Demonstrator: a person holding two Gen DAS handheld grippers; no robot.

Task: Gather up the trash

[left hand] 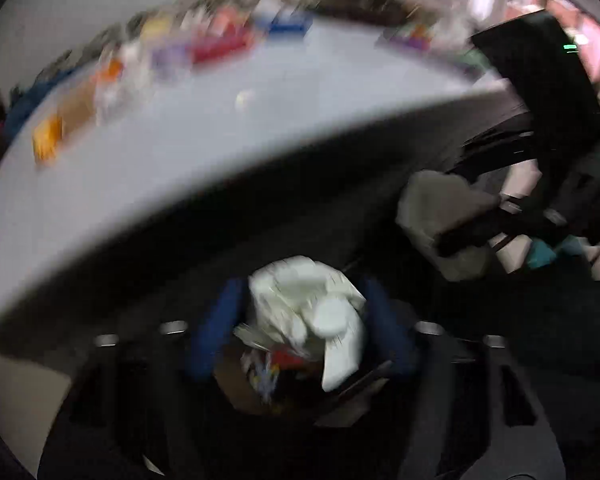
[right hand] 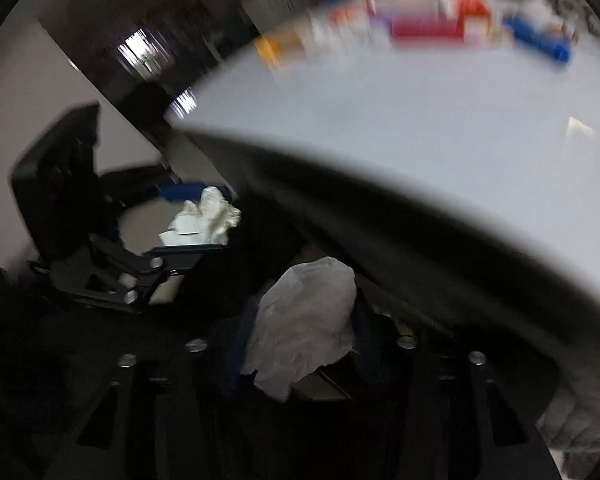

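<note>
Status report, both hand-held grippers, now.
Left hand-held gripper: crumpled white paper wad between fingers. Right hand-held gripper: crumpled grey-white plastic bag. White table edge close above.

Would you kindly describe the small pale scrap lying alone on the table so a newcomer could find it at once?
Start at the white table, with blurred colourful boxes along its far edge. Nearer than that row, on the bare tabletop, lies a small pale scrap. It alone sits apart from the boxes, with open surface all around it.

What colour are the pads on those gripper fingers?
Blue pads on black fingers, clearest in the left wrist view.
</note>
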